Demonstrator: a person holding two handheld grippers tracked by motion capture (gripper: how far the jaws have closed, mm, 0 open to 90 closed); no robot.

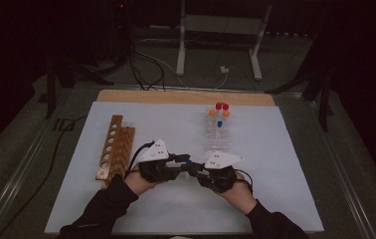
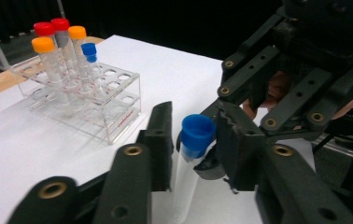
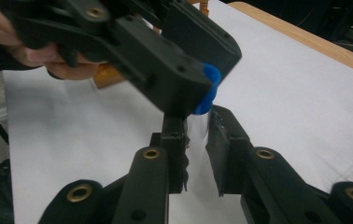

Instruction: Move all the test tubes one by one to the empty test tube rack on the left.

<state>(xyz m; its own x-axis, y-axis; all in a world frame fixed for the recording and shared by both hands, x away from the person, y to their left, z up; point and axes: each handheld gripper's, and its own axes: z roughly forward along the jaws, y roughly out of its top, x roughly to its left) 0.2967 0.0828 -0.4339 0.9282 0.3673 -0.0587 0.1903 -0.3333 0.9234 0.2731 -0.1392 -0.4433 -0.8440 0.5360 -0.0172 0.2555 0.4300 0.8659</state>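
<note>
on the white worktop [image 1: 275, 199], the left gripper [image 1: 178, 160] has its jaws closed on the blue cap [image 2: 197, 133]. the right gripper [image 1: 202, 171] clamps the clear tube [image 3: 197, 128] body, held between both hands. if the cap is twisted off-axis, the tube may slip or tip.

Clear tube [image 2: 184, 186], blue cap [image 2: 196, 134], upright above white mat; cap and body both clamped between black jaws.
</note>
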